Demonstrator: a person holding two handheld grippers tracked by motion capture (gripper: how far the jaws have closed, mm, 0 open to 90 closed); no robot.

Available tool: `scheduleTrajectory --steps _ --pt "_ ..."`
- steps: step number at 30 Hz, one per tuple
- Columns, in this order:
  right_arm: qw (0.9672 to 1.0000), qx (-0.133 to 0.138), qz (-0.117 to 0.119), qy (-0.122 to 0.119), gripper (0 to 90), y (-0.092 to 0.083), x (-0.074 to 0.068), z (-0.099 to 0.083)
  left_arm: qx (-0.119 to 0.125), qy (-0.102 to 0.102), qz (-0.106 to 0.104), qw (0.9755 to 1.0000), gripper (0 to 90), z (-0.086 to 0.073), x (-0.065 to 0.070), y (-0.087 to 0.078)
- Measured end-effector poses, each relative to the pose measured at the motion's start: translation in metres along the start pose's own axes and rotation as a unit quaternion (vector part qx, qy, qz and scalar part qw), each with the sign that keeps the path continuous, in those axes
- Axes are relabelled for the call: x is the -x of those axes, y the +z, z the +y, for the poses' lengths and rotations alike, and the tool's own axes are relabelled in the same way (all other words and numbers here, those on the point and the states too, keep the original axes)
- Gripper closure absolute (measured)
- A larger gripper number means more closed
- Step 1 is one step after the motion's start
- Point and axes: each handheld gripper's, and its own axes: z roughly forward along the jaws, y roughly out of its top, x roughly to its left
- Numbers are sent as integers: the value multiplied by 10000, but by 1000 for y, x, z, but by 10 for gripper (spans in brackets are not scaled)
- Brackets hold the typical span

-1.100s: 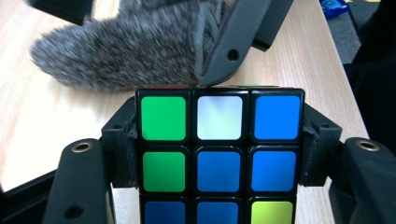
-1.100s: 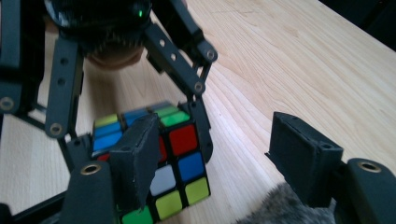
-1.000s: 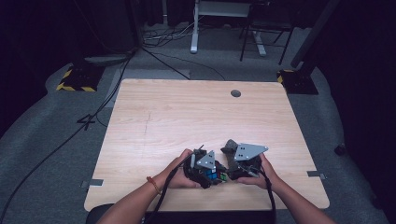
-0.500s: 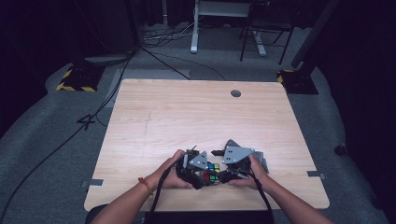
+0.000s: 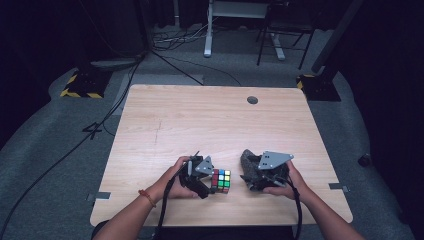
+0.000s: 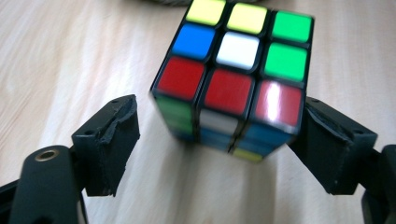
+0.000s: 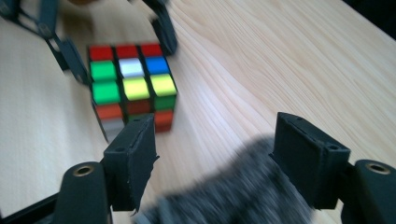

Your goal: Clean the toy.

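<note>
Left gripper view: unbranded colour cube (image 6: 233, 74) between parted fingers (image 6: 109, 140).

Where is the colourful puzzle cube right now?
In the high view the Rubik's cube sits on the wooden table near its front edge, just beside the left hand-held gripper, the right hand-held gripper farther off.

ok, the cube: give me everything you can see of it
The cube is a three-by-three puzzle with black edges and glossy colour stickers, scrambled. Its top face reads yellow, yellow, green; blue, white, green; then a red row. It sits flat on the table, near the front edge. The left gripper has just been opening: one pad sits against a lower corner, while the other stands clear, so nothing clamps it. The right gripper is apart from it.
</note>
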Motion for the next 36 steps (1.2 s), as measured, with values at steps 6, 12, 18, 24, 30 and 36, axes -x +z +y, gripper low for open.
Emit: scheduleTrajectory --steps 6,12,18,24,30,36 --pt "9983 -528 11 241 409 1 18 -20 104 -413 501 9978 195 -10 -13 -5" --pt "9932 -1058 300 379 575 10 29 -35 21 -574 888 9944 221 -12 -18 -3" --pt "9921 -1109 424 392 620 15 32 -40 85 -579 568 9967 202 -21 -17 1" --pt "9921 -994 550 541 672 16 37 -46 189 -576 152 9980 158 -17 -2 6" --pt "9926 -986 513 484 729 16 36 -46 116 -671 164 9975 155 -4 5 23" --pt "9925 -953 556 530 718 16 38 -47 391 -866 292 9950 159 7 -3 31"
